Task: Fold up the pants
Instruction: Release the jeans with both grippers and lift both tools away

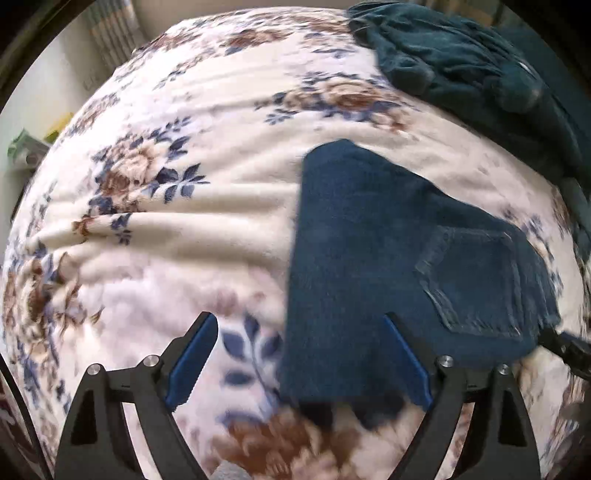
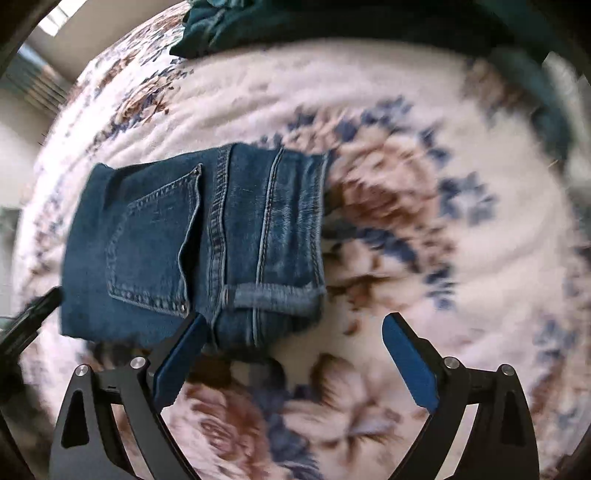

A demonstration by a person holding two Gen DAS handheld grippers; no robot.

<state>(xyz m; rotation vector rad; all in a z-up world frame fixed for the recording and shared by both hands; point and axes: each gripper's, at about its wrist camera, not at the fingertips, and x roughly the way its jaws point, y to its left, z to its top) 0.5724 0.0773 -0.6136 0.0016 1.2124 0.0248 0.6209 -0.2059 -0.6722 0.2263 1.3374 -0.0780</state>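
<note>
Blue jeans [image 2: 192, 243] lie folded into a compact bundle on the floral blanket [image 2: 424, 147], back pocket up and a leg hem on top. In the left wrist view the jeans [image 1: 399, 258] lie ahead and to the right. My left gripper [image 1: 299, 328] is open and empty, just in front of the bundle's near left edge. My right gripper [image 2: 295, 326] is open and empty, its left finger [image 2: 181, 358] by the bundle's near edge. The tip of the right gripper [image 1: 569, 350] shows at the far right of the left wrist view; the left gripper's tip [image 2: 33, 314] shows at the left of the right wrist view.
A pile of dark teal clothing [image 1: 461, 62] lies at the back right of the bed, also seen in the right wrist view [image 2: 236, 22]. The floral blanket [image 1: 166, 221] stretches left of the jeans. A wall and curtain [image 1: 110, 33] stand beyond the bed's far edge.
</note>
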